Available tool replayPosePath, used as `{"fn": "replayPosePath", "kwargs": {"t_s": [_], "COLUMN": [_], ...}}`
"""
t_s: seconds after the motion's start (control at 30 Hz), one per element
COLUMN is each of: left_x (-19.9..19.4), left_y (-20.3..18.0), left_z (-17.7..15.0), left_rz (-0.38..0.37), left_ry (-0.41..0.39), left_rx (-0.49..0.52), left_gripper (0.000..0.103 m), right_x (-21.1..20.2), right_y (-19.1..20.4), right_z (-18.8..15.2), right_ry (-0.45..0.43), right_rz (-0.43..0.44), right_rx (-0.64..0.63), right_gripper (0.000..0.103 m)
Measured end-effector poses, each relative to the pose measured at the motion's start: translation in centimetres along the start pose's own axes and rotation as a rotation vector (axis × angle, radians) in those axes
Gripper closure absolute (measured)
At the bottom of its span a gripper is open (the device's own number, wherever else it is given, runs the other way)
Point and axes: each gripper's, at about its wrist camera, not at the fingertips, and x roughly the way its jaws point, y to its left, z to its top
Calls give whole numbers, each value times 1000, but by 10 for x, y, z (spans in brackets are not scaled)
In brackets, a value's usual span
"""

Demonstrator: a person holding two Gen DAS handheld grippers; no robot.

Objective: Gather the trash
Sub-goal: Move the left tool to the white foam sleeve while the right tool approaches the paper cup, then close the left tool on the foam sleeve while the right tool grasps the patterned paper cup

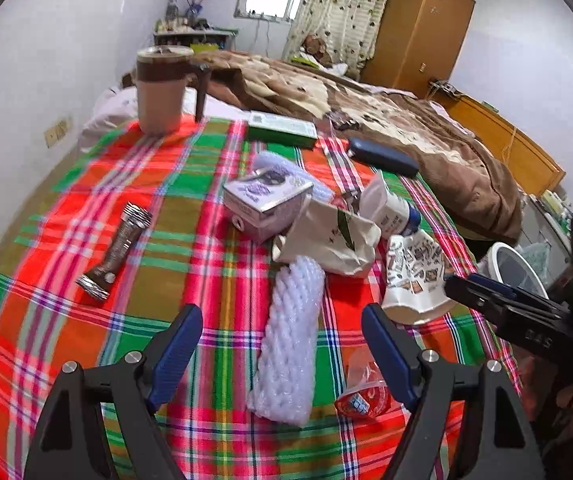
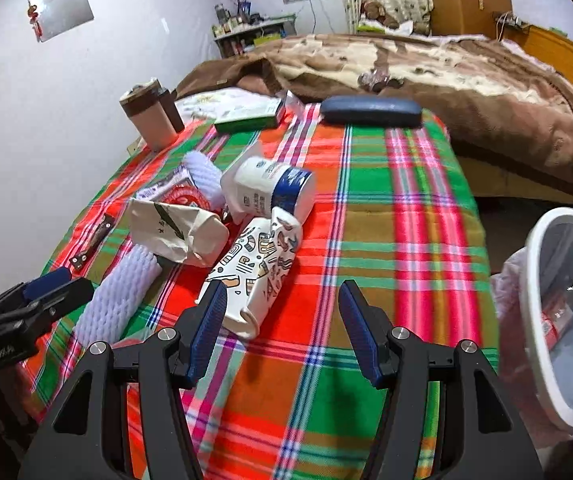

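Both tongs released, nothing between pads: left tongs (image 1: pixel 282 344) over white foam sleeve (image 1: pixel 288 340), right tongs (image 2: pixel 282 332) beside crushed paper cup (image 2: pixel 252 276). Trash heaped mid plaid surface (image 2: pixel 406 220): carton (image 1: pixel 264 204), paper bag (image 1: pixel 328 240), bottle (image 2: pixel 270 192). White bin (image 2: pixel 542 320) at surface edge, red wrapper inside.

- On the surface (image 1: pixel 66 216), a foam sleeve (image 1: pixel 288 344) lies nearest, with a plastic wrapper (image 1: pixel 364 394) just to its right.
- Farther in, a small box (image 1: pixel 264 204), a paper bag (image 1: pixel 332 240), a bottle (image 2: pixel 270 192) and a paper cup (image 2: pixel 254 272) crowd together (several touching).
- A snack bar (image 1: pixel 116 248) lies alone to the left.
- A tumbler (image 1: pixel 162 88) stands at the far left corner.
- A flat box (image 1: pixel 282 128) and a case (image 2: pixel 370 110) lie along the far edge.
- A bin (image 2: pixel 542 320) stands off the right edge.
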Motion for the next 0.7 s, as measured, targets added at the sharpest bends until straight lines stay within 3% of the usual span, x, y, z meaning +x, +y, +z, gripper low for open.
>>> {"fn": "replayPosePath", "kwargs": {"t_s": [0.4,0.5,0.7], "left_x": [35,42,45], "left_y": [6,8,5], "left_z": [-4,-5,-6], "left_rz": [19,21,26], "left_ry": [106,127,135], "left_rx": [19,19,37], "left_gripper": [22,34,45], "right_x": [33,43,51], "right_y": [11,17,23], "right_z": [7,8,10], "right_ry": [76,98,102], "right_rz": [48,57,71], "right_rx": [9,6,15], "right_gripper": [43,43,43]}}
